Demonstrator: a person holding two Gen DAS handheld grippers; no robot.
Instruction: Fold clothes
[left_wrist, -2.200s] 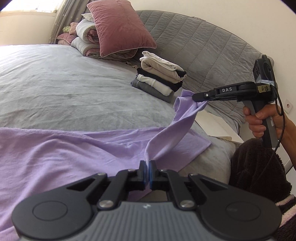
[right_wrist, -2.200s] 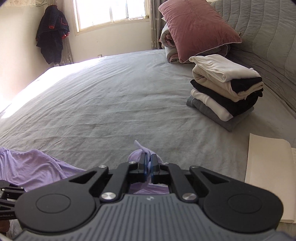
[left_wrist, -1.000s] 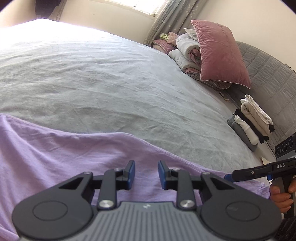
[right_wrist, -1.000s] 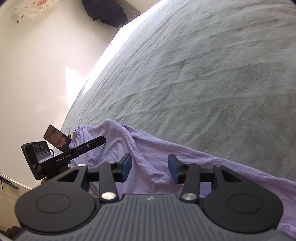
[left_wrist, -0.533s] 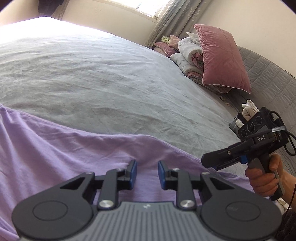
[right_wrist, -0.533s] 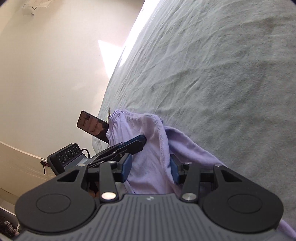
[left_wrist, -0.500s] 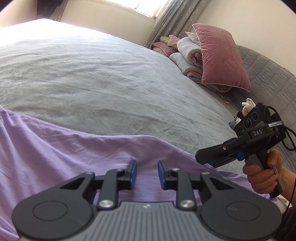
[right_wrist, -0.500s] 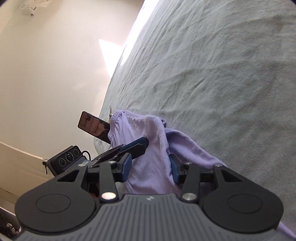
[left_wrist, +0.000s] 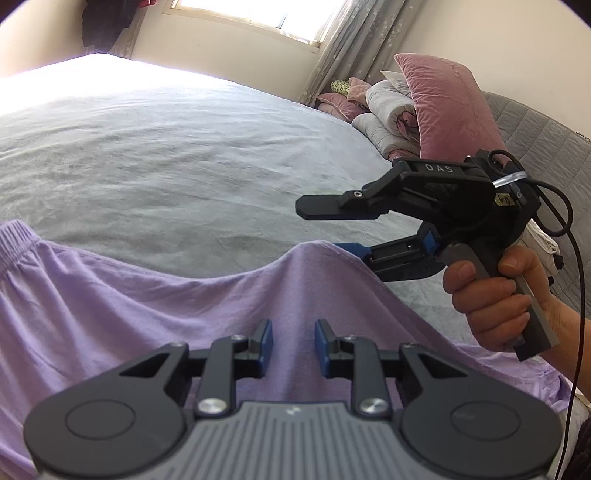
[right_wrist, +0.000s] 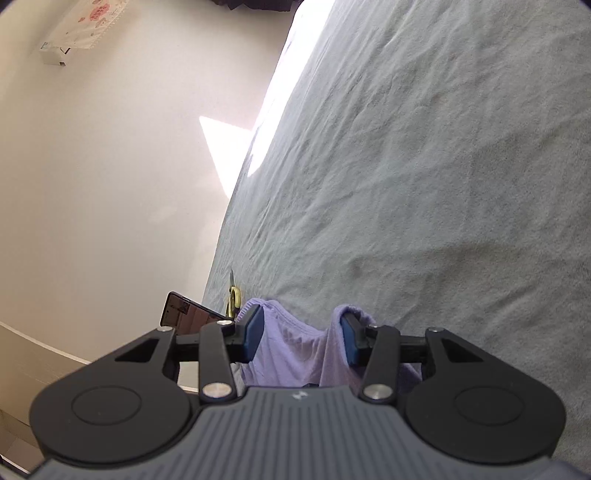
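Your left gripper (left_wrist: 291, 345) hovers with its jaws apart over the lilac garment (left_wrist: 110, 314) spread on the grey bed (left_wrist: 184, 147), while your right gripper (right_wrist: 301, 338) also stands parted, a raised fold of that cloth draped over one finger, unclamped.

One lilac garment (left_wrist: 184, 314) at the bed's (left_wrist: 184, 155) near edge | two hand-held grippers: left hand-held gripper (left_wrist: 291, 345), right hand-held gripper (right_wrist: 301, 338) | one pink pillow (left_wrist: 447, 103) at the far corner | one phone (right_wrist: 188, 314) and one pair of scissors (right_wrist: 234, 295) at the bed's side edge
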